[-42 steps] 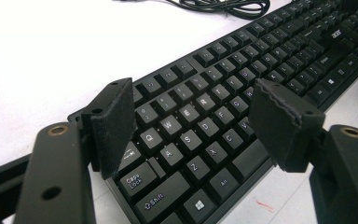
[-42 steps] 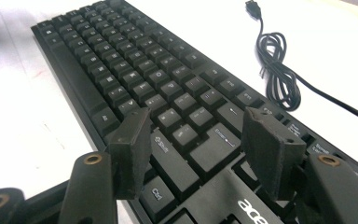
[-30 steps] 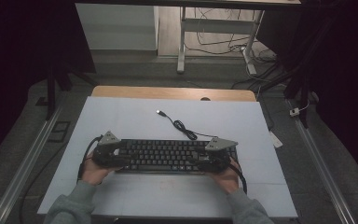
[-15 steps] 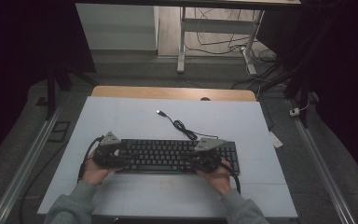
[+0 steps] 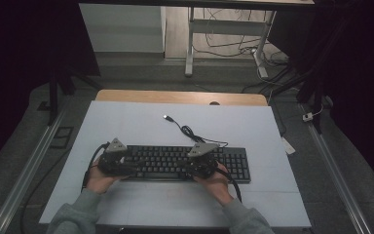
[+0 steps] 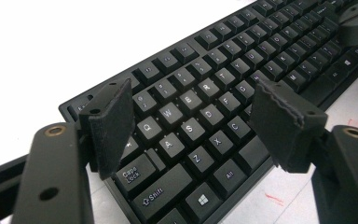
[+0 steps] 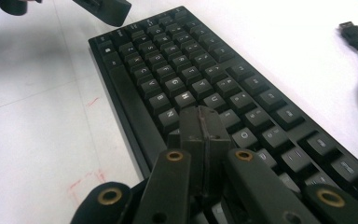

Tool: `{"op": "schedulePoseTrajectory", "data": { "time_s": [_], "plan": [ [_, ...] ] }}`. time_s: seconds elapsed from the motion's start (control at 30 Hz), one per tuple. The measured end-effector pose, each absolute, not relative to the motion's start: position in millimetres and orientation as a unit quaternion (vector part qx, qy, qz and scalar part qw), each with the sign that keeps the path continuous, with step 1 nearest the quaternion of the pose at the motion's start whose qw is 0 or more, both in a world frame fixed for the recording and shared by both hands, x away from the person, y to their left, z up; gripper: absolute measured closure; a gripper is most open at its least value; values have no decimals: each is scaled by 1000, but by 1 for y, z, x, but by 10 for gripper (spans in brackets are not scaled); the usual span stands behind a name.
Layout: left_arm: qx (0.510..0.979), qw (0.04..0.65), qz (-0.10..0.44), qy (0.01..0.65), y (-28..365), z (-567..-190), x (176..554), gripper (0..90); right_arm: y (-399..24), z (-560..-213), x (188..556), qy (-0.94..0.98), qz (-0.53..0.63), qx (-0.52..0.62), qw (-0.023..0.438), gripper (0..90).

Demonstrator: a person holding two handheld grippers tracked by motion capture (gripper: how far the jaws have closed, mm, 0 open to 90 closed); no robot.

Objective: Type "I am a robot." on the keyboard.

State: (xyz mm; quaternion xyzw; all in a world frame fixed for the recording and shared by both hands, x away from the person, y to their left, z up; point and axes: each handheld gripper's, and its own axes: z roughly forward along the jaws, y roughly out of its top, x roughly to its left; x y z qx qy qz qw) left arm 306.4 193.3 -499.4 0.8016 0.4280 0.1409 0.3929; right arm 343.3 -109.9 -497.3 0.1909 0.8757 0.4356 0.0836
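Keyboard (image 5: 187,163) long axis crosswise on table. Right gripper (image 7: 204,122) pinched together, empty, tips over middle keys, nearer. Left gripper (image 6: 193,119) spread wide above left end.

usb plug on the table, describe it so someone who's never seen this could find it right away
Start at the pale table top and find the black keyboard near the person's edge. A thin black cable runs from behind the keyboard toward the far side, and the USB plug is its free end. It lies alone on bare table, a small metal-tipped block unlike the looped cable.
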Motion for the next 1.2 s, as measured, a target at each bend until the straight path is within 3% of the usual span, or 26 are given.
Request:
{"op": "schedulePoseTrajectory", "data": {
  "time_s": [1.2],
  "plan": [
    [809,384,142,421,192,-502,306,304,-77,-518,346,903,383,175,88,895]
  ]
}}
